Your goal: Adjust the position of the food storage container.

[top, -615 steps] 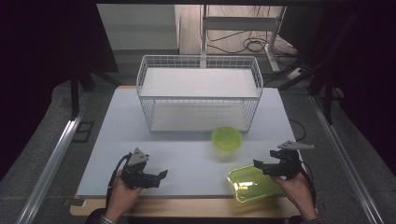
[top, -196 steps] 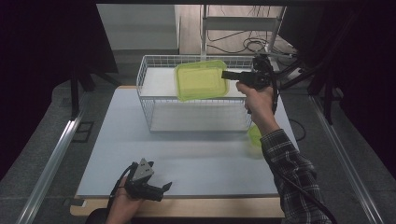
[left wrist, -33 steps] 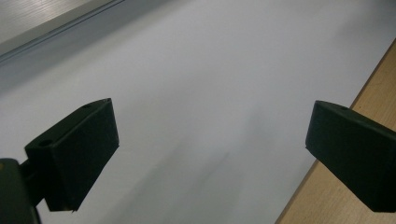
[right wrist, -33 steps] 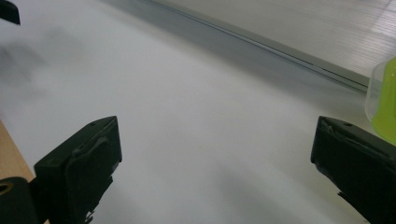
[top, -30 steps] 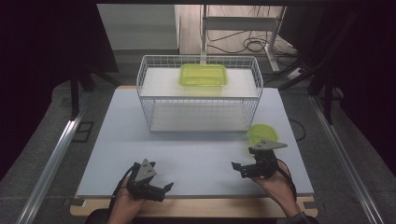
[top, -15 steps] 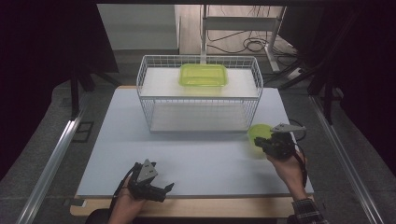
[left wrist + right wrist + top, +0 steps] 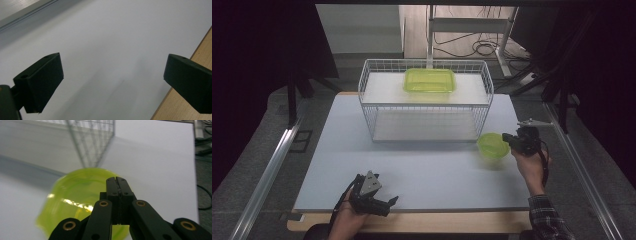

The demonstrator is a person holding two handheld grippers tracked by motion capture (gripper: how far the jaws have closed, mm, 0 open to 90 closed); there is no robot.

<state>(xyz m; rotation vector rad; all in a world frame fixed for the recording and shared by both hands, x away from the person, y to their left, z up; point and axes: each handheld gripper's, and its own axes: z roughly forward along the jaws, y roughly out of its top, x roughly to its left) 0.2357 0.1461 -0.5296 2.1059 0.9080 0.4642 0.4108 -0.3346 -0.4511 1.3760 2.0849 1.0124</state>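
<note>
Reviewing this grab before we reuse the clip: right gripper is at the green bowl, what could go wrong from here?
1. The right gripper has its jaws shut flat, seemingly on the thin rim of the round green bowl; an edge pinch like that may let the bowl swing or slip when lifted.
2. The bowl sits close to the wire basket; a lift could clip its corner.
3. The green rectangular container already fills the basket's back middle, leaving less room.

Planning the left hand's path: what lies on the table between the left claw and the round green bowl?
Nothing: in the high view, only bare white table separates the left claw from the round green bowl.
</note>
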